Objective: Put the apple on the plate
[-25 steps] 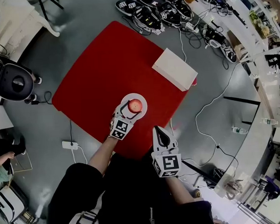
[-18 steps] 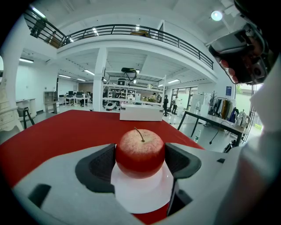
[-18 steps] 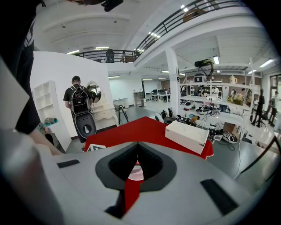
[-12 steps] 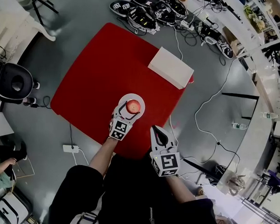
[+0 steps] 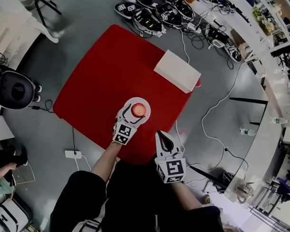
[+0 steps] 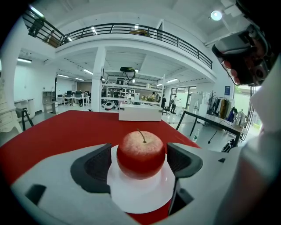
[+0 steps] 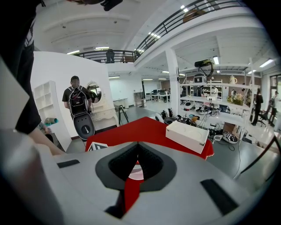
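Apple (image 5: 138, 109): it sits stem up on the white plate, just below the middle of the head view.
Plate (image 5: 144, 101): it lies flat on the red table (image 5: 105, 76), near the table's lower edge in the frame.
Left gripper (image 5: 134, 116): it reaches in from the lower left. Its jaws stand wide apart, one on each side of the apple, and have just been opening. The dark pads (image 6: 94, 165) are close to the apple's skin but do not press on it.
Right gripper (image 5: 161, 134): its jaws are brought together with nothing held between them. It is at the lower right of the plate, clear of it, over the table's lower edge.
White box (image 5: 178, 71): it rests at the table's upper right edge, well apart from the plate.
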`<action>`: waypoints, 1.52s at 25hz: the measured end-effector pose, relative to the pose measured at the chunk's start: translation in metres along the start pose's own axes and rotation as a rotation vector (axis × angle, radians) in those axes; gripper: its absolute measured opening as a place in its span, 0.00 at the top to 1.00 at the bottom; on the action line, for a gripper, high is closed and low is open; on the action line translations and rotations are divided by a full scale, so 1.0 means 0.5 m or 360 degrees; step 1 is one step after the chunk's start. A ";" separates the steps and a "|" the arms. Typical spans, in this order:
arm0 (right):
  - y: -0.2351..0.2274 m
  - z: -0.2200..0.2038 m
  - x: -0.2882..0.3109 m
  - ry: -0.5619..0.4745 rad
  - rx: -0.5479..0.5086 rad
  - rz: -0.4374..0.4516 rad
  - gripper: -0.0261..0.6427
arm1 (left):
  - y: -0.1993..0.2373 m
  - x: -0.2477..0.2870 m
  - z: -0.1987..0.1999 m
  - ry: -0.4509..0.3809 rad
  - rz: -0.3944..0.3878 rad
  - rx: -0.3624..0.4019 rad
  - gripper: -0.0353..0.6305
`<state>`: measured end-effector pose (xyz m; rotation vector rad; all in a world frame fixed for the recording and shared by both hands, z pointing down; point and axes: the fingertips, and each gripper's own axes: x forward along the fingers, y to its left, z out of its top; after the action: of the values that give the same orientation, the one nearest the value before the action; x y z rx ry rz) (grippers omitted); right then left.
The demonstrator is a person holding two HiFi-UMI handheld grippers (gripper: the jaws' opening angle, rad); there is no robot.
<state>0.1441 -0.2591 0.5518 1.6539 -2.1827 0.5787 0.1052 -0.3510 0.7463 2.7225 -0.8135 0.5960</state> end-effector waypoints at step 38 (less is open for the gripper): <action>0.161 0.055 -0.063 -0.0263 -0.0056 0.0197 0.94 | -0.079 -0.470 0.328 -0.0410 0.0301 0.0082 0.94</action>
<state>0.0738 -0.2280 0.5031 1.6089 -2.4118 0.4469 0.0000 -0.2630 0.4918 2.8272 -1.1415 0.3074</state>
